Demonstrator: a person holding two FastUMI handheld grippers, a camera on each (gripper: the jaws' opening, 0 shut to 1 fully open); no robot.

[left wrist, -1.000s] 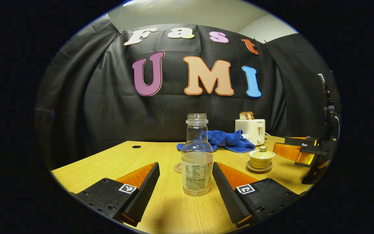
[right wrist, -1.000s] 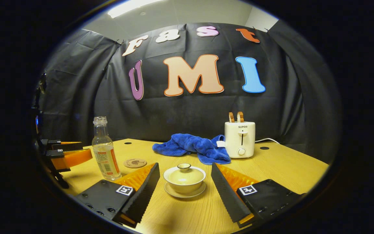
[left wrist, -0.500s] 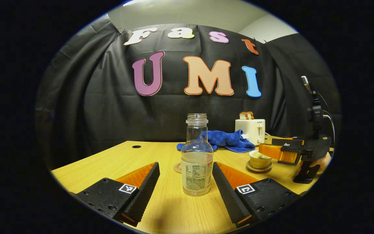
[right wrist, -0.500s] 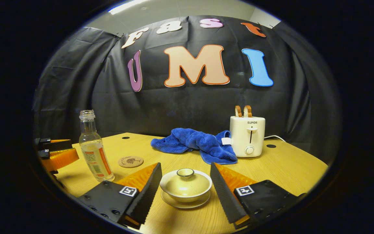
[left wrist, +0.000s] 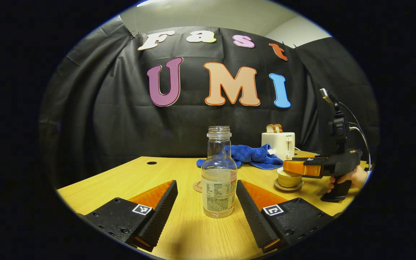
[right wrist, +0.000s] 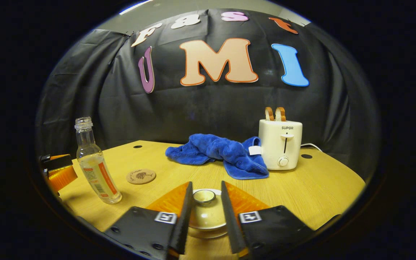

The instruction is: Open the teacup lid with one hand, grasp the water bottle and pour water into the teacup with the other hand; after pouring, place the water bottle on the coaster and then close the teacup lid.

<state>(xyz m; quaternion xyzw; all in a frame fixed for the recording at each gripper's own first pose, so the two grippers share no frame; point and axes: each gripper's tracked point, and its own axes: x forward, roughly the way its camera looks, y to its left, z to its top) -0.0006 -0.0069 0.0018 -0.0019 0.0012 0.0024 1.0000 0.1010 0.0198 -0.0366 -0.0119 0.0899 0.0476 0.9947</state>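
Teacup (right wrist: 206, 221) is sitting on its saucer on the counter (right wrist: 316, 187), lid (right wrist: 204, 196) in place. We are bracketing the lid knob with the right hand-held gripper (right wrist: 204, 213), fingers narrowed either side; contact we cannot tell. Water bottle (left wrist: 219, 178) is standing upright between the wide-open fingers of the left hand-held gripper (left wrist: 207, 202), apart from both. Coaster (right wrist: 141, 176) is lying just beyond the bottle. Step in hand, we are judging: lid removal. Next: pinching the knob and lifting straight up.
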